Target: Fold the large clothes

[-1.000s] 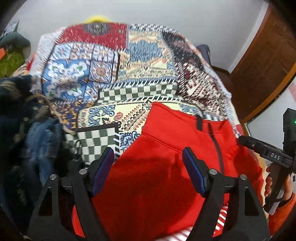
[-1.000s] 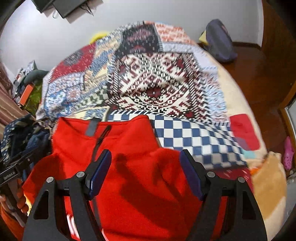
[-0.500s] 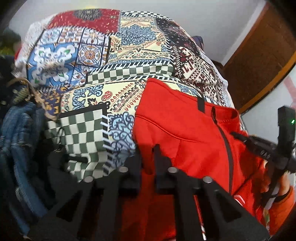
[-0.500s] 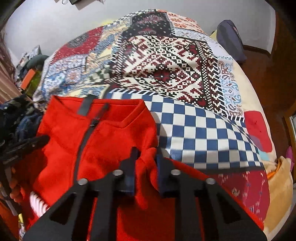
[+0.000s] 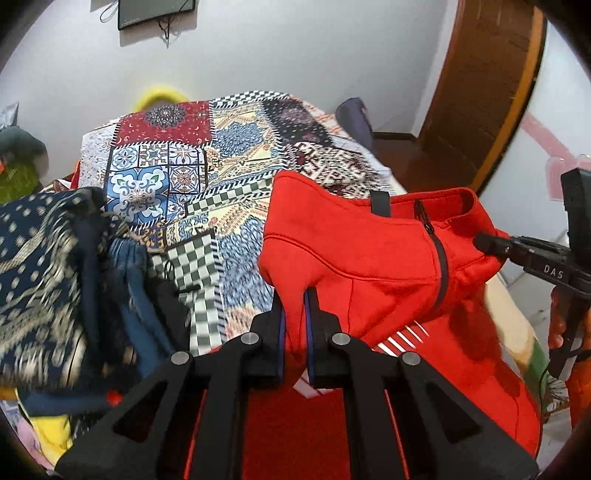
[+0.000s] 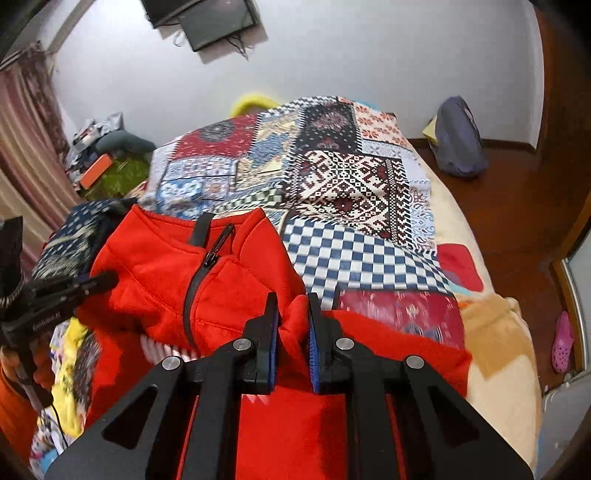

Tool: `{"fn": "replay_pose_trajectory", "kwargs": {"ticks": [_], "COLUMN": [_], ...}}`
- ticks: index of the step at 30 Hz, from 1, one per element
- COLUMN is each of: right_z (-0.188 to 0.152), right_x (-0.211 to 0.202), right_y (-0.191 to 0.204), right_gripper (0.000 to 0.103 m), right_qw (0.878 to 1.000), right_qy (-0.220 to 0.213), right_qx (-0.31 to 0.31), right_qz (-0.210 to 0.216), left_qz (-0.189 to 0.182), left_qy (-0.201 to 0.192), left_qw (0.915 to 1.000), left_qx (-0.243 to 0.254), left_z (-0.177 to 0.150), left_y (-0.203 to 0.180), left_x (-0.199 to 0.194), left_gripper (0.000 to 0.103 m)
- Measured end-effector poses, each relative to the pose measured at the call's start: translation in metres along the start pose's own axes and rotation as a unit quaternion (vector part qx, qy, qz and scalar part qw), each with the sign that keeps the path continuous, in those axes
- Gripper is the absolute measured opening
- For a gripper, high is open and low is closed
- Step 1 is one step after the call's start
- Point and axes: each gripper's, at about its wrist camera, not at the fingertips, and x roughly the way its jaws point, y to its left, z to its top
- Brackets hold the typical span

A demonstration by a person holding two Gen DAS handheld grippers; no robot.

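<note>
Red zip jacket (image 5: 354, 258) at centre of both frames, lifted off bed (image 6: 491, 354), collar uppermost, dark zipper (image 5: 439, 266) running down front. Left hand-held gripper (image 5: 294, 328) at lower centre of left wrist frame, jaws nearly closed, pinching fold of red fabric at one shoulder; blue pads (image 5: 281, 343) pressed to cloth either side. Right hand-held gripper (image 6: 291, 332) at lower centre of right wrist frame, same condition: jaws drawn in on bunched red fabric at other shoulder. Right unit also seen at right edge of left wrist frame, tip against collar edge. White-striped lining (image 5: 402, 334) showing below raised front panel. Lower part of garment spread toward bottom of frames, behind gripper arms. Patchwork quilt (image 6: 332, 177) covering bed, upper centre. Pile of dark blue patterned clothes (image 5: 44, 280) at left of left wrist frame, just beside jacket. Wall-mounted screen (image 6: 207, 18) at top. Pink shoe (image 6: 563, 341) on floor, right edge.
</note>
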Motion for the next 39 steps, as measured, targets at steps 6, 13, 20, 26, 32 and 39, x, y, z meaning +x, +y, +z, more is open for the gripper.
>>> {"fn": "replay_pose_trajectory", "kwargs": {"ticks": [6,13,20,26,32,39], "right_z": [-0.049,-0.105,-0.141,-0.160,-0.165,-0.141], "right_x": [-0.027,-0.027,-0.029,-0.040,-0.059,-0.085], "right_y": [0.012,0.017,0.013,0.008,-0.004,-0.011], "right_gripper": [0.012,0.012,0.017,0.018,0.018,0.018], "right_qw": [1.000,0.999,0.997,0.996,0.996,0.998], "right_qy": [0.007,0.044,0.070,0.081,0.080,0.038], "right_qx": [-0.004,0.004,0.013,0.009,0.025,0.035], "right_qz": [0.010,0.005,0.001,-0.020,-0.033,-0.047], "left_qz": [-0.021,-0.042,-0.054,-0.038,0.003,0.032], "left_qy": [0.007,0.048,0.078,0.076,0.058,0.014], "left_qw": [0.9997,0.9978,0.9949,0.9964,0.9981,0.9994], "left_qx": [-0.003,-0.019,-0.037,-0.009,0.020,0.003], "left_z": [-0.048,-0.115,-0.164,-0.181,-0.178,-0.150], "left_y": [-0.014,-0.021,-0.023,-0.035,-0.032,-0.015], "left_x": [-0.032,-0.030,-0.023,-0.044,-0.072,-0.098], "left_gripper": [0.008,0.008,0.009,0.018,0.026,0.040]}}
